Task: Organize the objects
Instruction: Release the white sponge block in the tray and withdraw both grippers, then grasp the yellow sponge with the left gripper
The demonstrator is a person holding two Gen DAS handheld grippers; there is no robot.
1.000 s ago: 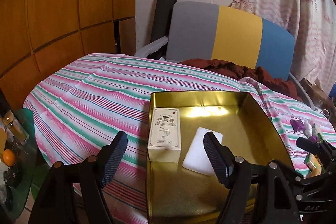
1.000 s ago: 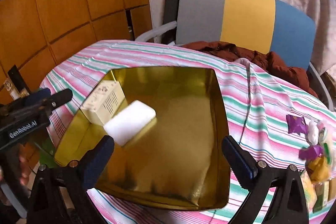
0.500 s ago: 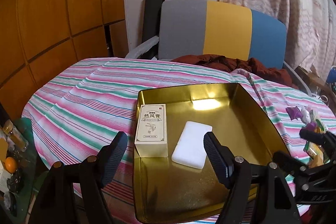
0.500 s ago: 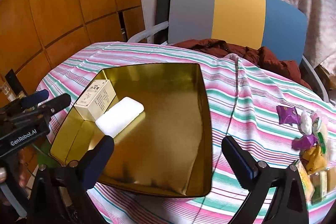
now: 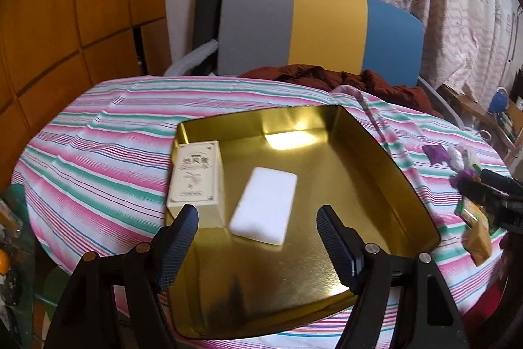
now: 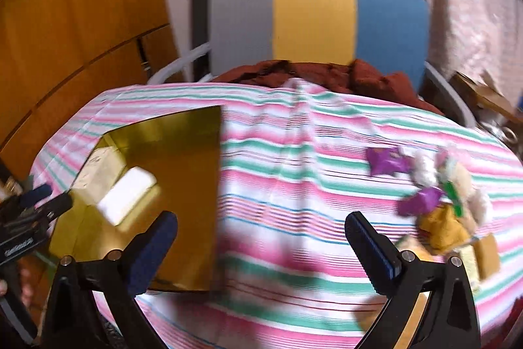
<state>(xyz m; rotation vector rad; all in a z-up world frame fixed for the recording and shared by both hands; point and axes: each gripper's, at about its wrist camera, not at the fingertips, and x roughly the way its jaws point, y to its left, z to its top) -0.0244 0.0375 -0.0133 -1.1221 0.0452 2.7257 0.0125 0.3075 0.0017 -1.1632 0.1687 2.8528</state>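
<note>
We held the left gripper [image 5: 256,246] spread wide at lower centre, over the gold tray [image 5: 376,149] holding a cream box [image 5: 196,177] and white block [image 5: 263,205]. Our right gripper [image 6: 261,237] gaped above striped cloth [image 6: 278,179], small packets [image 6: 438,205] at right.

Both wrist views look forward and down across the table [image 5: 98,159] from its near edge. The left sits close over the gold tray [image 5: 376,152]. The right faces further right, sharing that tray and the chair [image 6: 313,18].

on the table [image 5: 98,159] sits a tray [image 5: 385,159] holding a box [image 5: 196,179] left of a sponge [image 5: 264,205]; wrappers [image 6: 434,201] lie right.
</note>
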